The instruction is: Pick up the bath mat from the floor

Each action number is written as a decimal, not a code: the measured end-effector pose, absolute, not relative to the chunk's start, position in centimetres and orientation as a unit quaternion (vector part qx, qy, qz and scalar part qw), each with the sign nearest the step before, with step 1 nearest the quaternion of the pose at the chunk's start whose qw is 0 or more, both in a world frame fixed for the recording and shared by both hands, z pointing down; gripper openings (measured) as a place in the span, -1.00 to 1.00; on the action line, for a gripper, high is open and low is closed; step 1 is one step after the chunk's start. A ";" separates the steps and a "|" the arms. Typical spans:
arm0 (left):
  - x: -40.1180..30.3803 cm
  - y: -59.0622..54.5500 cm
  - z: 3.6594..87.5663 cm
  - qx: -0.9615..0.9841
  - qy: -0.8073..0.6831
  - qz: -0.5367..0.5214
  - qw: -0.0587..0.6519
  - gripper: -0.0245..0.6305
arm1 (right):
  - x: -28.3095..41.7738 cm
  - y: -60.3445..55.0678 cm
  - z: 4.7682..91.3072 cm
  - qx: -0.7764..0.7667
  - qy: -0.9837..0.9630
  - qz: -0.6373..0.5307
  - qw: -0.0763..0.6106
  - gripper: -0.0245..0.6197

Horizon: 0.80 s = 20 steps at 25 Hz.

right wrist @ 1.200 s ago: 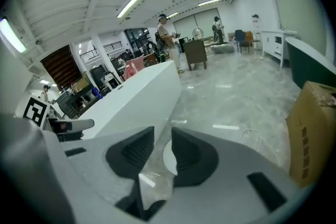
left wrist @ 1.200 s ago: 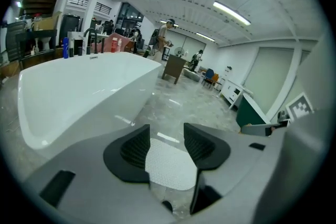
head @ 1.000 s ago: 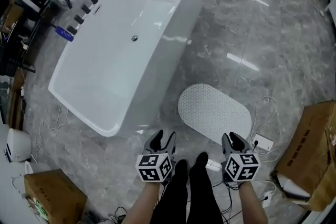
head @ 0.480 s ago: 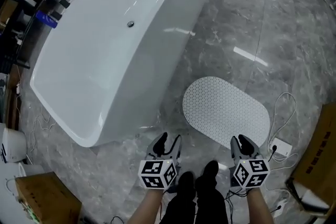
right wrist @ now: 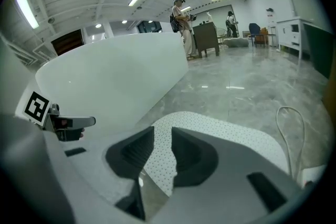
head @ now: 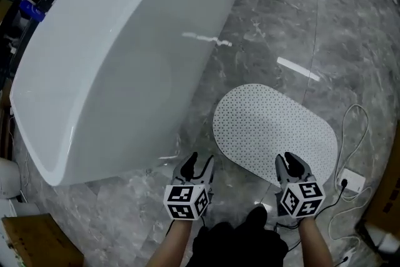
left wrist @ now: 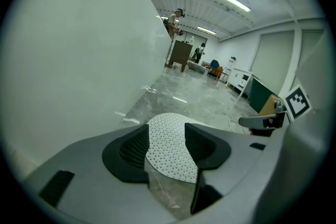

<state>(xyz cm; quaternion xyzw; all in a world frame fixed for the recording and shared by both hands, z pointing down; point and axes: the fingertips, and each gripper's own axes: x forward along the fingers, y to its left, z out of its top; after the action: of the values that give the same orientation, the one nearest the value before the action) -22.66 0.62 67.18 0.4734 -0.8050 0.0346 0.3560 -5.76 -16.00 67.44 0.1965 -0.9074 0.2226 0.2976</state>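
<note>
Notably, we saw the bath mat (head: 275, 131) flat on the floor (head: 350, 28) beside the bathtub (head: 112, 53). Our left gripper (head: 199, 163) and right gripper (head: 290, 163) hovered near it, jaws apart, empty.

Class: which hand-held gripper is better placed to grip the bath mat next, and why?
Probably right: the right hand-held gripper hangs open at the bath mat edge; the left hand-held gripper is over floor by the bathtub.
</note>
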 end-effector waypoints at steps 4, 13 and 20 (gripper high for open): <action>-24.0 -0.7 72.6 0.481 -0.808 0.039 0.338 -0.26 | -7.2 -17.0 72.4 0.186 -0.918 0.207 0.283 -0.60; -26.2 -3.4 81.8 0.487 -0.809 0.045 0.327 -0.21 | -9.3 -18.8 80.5 0.182 -0.926 0.198 0.264 -0.60; -27.5 -5.1 85.6 0.494 -0.804 0.057 0.326 -0.18 | -10.5 -18.3 82.9 0.178 -0.927 0.204 0.260 -0.60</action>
<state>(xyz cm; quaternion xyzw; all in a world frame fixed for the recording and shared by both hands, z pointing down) -27.46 -5.11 85.60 0.4936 -0.8043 0.0574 0.3258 -10.50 -18.30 82.85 0.1783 -0.9268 0.2041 0.2600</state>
